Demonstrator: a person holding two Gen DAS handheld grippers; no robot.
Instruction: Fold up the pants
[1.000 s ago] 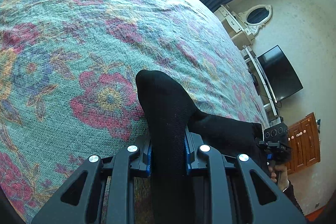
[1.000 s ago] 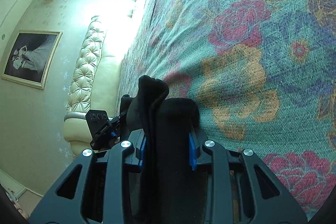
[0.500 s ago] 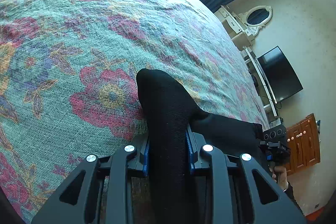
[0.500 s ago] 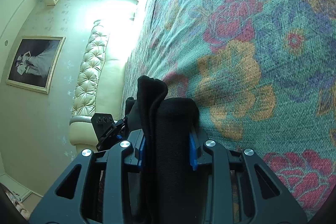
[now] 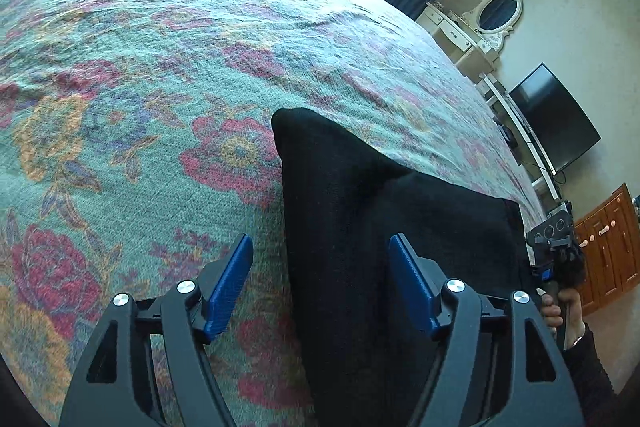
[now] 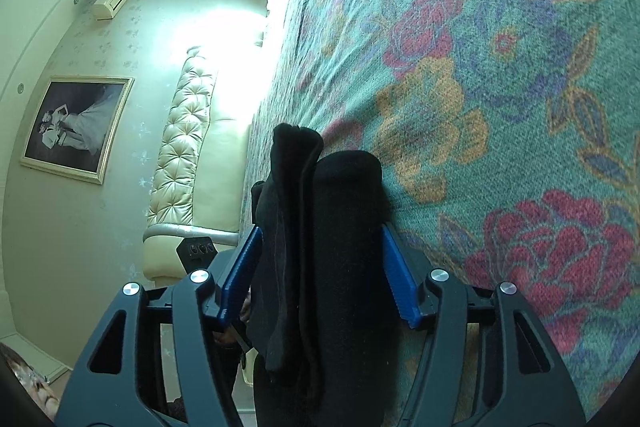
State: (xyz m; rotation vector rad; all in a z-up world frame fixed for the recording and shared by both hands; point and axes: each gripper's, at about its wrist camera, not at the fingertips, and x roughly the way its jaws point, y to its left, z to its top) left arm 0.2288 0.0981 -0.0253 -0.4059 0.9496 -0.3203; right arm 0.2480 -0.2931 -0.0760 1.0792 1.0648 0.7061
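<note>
Now both tools are letting go. On the left tool (image 5: 320, 283) the blue pads (image 5: 230, 283) stand well apart, jaws opening, and the black pants (image 5: 352, 227) lie loose between them; the right-hand pad sits against the cloth, the left-hand one clear of it over bare bedspread. On the right tool (image 6: 320, 275) the jaws are opening too, though the bunched folds of the pants (image 6: 344, 227) fill nearly the whole gap, so I cannot tell whether its pads are quite free. From the left wrist view, the pants rest flat on the floral bed (image 5: 140, 87), one corner pointing up the cover, with wide open bedspread ahead and to the left. Beyond the bed's far edge stand a white dresser (image 5: 460, 27) and a dark television (image 5: 556, 119).
</note>
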